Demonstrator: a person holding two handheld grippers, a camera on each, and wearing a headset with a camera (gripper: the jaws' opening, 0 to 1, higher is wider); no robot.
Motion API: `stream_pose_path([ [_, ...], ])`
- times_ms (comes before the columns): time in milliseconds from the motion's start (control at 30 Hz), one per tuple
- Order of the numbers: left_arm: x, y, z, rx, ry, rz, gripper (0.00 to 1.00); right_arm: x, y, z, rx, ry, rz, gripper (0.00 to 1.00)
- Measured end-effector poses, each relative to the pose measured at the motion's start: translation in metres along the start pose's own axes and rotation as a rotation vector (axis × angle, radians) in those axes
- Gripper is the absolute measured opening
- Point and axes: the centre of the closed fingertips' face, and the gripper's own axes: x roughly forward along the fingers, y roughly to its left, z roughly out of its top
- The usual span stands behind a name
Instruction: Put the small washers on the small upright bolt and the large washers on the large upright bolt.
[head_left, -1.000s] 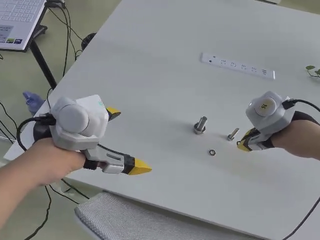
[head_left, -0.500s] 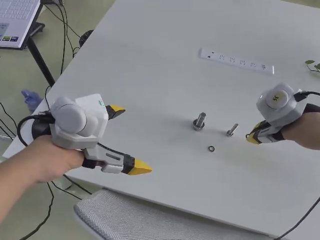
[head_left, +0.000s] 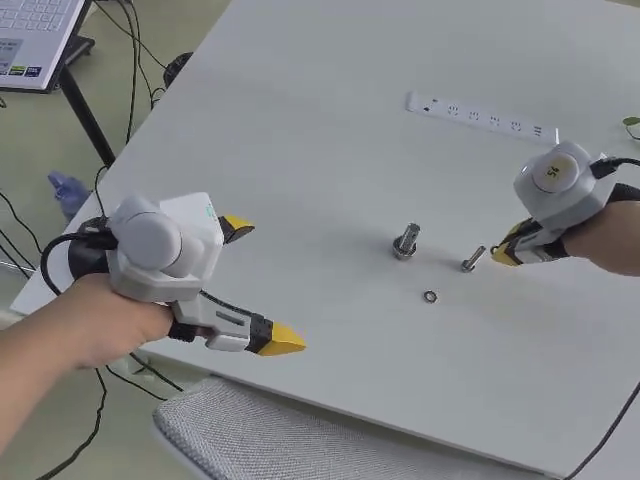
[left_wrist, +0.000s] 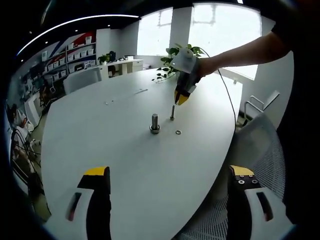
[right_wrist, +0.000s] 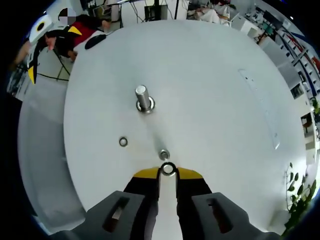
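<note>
My right gripper (right_wrist: 168, 176) is shut on a small washer (right_wrist: 168, 169), held just short of the small upright bolt (right_wrist: 163, 154). In the head view the same gripper (head_left: 506, 256) hangs right beside the small bolt (head_left: 472, 259). The large upright bolt (head_left: 406, 243) stands to the left of it, with a ring at its base (right_wrist: 145, 105). One loose washer (head_left: 430, 296) lies flat on the table in front of both bolts. My left gripper (head_left: 258, 285) hovers open near the table's near edge, nothing between its jaws; its own view looks toward the large bolt (left_wrist: 154, 123).
A white power strip (head_left: 480, 116) lies on the far side of the white table (head_left: 300, 130). A grey mesh chair (head_left: 250, 440) stands at the near edge. A laptop (head_left: 30, 40) sits on a stand off the left side, with cables on the floor.
My right gripper has moved away from me with the washer, from the near side of the small bolt to level with its top. The left gripper has barely moved.
</note>
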Motion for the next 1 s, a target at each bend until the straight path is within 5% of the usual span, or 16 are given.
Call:
stream_pose_path([
  [1000, 0.002, 0.002, -0.008, 0.009, 0.029, -0.01, 0.95, 0.013, 0.005, 0.007, -0.034, 0.016, 0.02, 0.12],
])
